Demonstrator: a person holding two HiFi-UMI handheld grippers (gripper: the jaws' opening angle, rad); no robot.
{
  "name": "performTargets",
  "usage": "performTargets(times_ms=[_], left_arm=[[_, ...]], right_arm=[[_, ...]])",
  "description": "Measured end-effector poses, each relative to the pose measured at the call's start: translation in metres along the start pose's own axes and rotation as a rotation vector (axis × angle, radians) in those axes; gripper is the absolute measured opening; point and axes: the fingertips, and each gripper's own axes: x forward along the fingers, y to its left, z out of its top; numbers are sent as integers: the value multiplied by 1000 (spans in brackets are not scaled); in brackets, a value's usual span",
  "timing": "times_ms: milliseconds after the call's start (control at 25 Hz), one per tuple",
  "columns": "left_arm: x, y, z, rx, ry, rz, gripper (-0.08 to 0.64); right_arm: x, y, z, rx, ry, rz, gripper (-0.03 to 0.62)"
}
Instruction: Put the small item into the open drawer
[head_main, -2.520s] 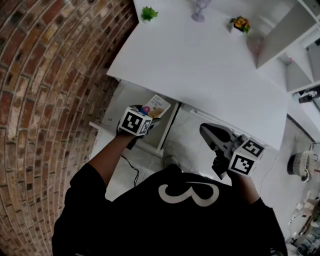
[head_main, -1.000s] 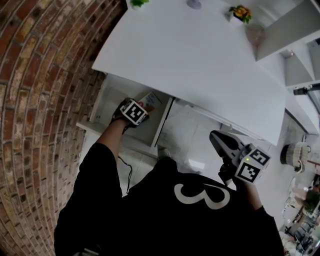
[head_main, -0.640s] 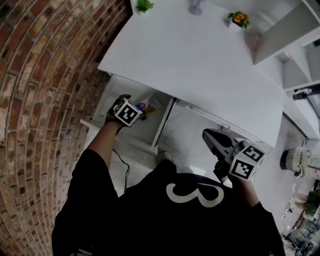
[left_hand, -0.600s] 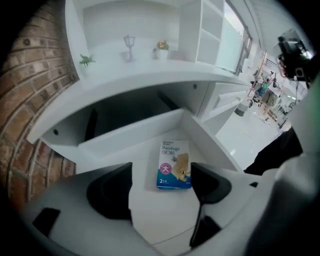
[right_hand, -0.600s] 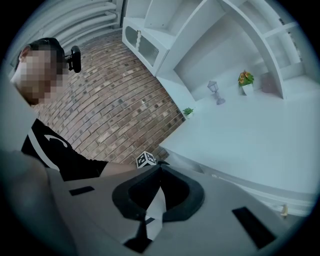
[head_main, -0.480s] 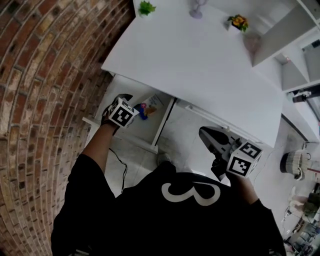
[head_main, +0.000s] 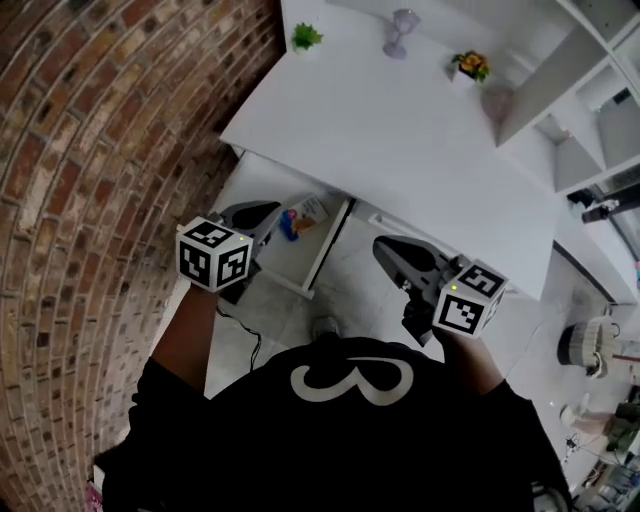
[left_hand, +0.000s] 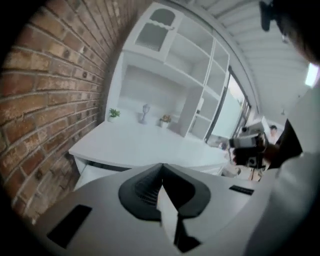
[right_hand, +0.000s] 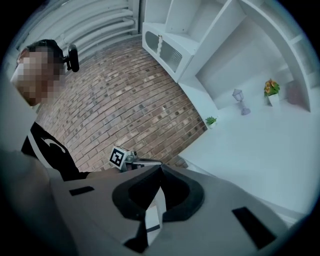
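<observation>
A small multicoloured item (head_main: 290, 222) lies in the open white drawer (head_main: 285, 262) under the desk, beside a printed booklet (head_main: 313, 209). My left gripper (head_main: 262, 211) hovers over the drawer's near left part, clear of the item. Its jaws are closing fully together with nothing between them, and in the left gripper view the left gripper (left_hand: 161, 167) shows its pads meeting. My right gripper (head_main: 382, 246) hangs over the floor right of the drawer, shut and empty; the right gripper view shows the right gripper (right_hand: 160, 170) the same way.
The white desk (head_main: 400, 140) carries a small plant (head_main: 305, 38), a clear glass stand (head_main: 402, 30) and a flower pot (head_main: 468, 65) along its back. A brick wall (head_main: 90, 150) runs along the left. White shelving (head_main: 590, 110) stands at the right.
My left gripper has pulled back out of the drawer, up and towards me, and its jaws have closed. The small item stays in the drawer. The right gripper has shifted slightly left.
</observation>
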Motion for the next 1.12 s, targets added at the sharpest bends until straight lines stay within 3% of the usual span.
performTargets(times_ms=[80, 200, 440, 840, 1120], left_arm=[[-19, -24, 19, -55, -87, -37, 2], [-45, -57, 37, -77, -167, -76, 2], [-95, -105, 56, -74, -285, -90, 2], [-144, -130, 67, -71, -397, -31, 2], [-142, -134, 60, -92, -406, -40, 2]], right_arm=[[2, 10, 6, -30, -7, 23, 11], [5, 24, 13, -61, -18, 62, 11], [16, 58, 28, -93, -59, 165, 11], [18, 113, 42, -200, -104, 341, 9], [12, 114, 34, -190, -102, 335, 9]])
